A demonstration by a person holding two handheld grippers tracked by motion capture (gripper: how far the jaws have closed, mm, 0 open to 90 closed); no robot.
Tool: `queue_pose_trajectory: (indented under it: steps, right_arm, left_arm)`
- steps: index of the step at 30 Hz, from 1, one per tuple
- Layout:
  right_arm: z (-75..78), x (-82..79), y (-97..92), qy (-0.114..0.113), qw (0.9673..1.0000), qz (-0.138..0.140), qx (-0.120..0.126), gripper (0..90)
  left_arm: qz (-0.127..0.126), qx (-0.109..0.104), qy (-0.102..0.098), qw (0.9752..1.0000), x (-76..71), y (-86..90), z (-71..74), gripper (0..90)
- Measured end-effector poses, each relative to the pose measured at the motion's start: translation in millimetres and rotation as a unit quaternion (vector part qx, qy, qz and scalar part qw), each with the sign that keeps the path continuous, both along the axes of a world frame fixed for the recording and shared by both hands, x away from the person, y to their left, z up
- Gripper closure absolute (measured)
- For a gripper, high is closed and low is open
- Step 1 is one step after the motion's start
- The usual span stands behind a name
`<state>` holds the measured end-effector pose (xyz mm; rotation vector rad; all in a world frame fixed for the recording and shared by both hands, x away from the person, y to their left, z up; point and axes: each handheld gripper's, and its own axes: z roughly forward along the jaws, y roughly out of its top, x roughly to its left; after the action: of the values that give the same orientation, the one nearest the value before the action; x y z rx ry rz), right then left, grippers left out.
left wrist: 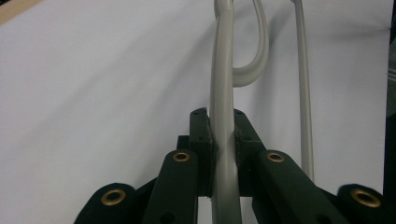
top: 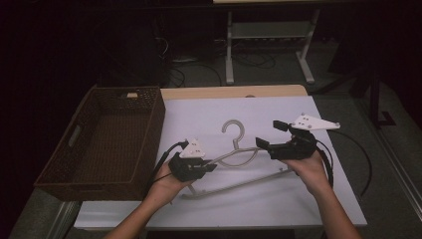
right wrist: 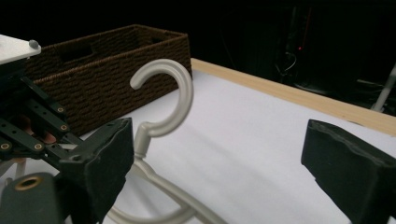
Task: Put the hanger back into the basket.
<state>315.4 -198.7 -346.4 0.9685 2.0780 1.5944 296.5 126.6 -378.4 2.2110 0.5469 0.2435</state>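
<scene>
white worktop (top: 278,112) carries a grey hanger (top: 238,158); left gripper (top: 208,168) clamps its arm, right gripper (top: 269,133) jaws gape wide, empty, near the wicker basket (top: 107,144).

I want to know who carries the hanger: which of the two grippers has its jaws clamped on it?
The left gripper: its jaws pinch the grey hanger. The right gripper stands wide open.

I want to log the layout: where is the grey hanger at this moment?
In the high view the grey hanger is mid-table between both grippers, right of the wicker basket, with the left gripper shut on its arm.
</scene>
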Motion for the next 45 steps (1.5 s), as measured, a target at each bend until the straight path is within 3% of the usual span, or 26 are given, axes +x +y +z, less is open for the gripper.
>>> queue_pose_trajectory:
  steps: [6, 16, 30, 33, 42, 45]
  right_arm:
    - [2.1, -7.1, -7.2, -0.011, 0.9998, -0.012, 0.006, 2.9]
    - [1.8, -19.2, -20.6, -0.016, 0.9995, -0.025, 0.011, 2.2]
    - [-1.6, -31.7, -34.1, -0.014, 0.9992, -0.036, 0.015, 2.2]
    - [-2.2, -34.2, -36.4, -0.015, 0.999, -0.038, 0.016, 2.2]
    - [-1.5, -39.8, -41.4, -0.017, 0.9987, -0.043, 0.02, 2.2]
    - [-1.0, -41.2, -43.1, -0.019, 0.9986, -0.045, 0.021, 2.1]
  left_arm:
    - [0.007, 0.007, -0.009, 0.9999, 0.0, 4.9, 12.1, 82.5]
    - [0.015, 0.008, -0.012, 0.9998, 1.0, 11.1, 25.0, 82.4]
    - [0.043, -0.003, -0.019, 0.9989, 3.5, 29.1, 45.7, 82.5]
    - [0.054, -0.015, -0.019, 0.9982, 3.9, 32.7, 49.0, 82.5]
    - [0.074, -0.015, -0.034, 0.9966, 7.8, 58.2, 68.3, 82.5]
    - [0.088, -0.024, -0.035, 0.9951, 8.3, 67.4, 72.9, 82.4]
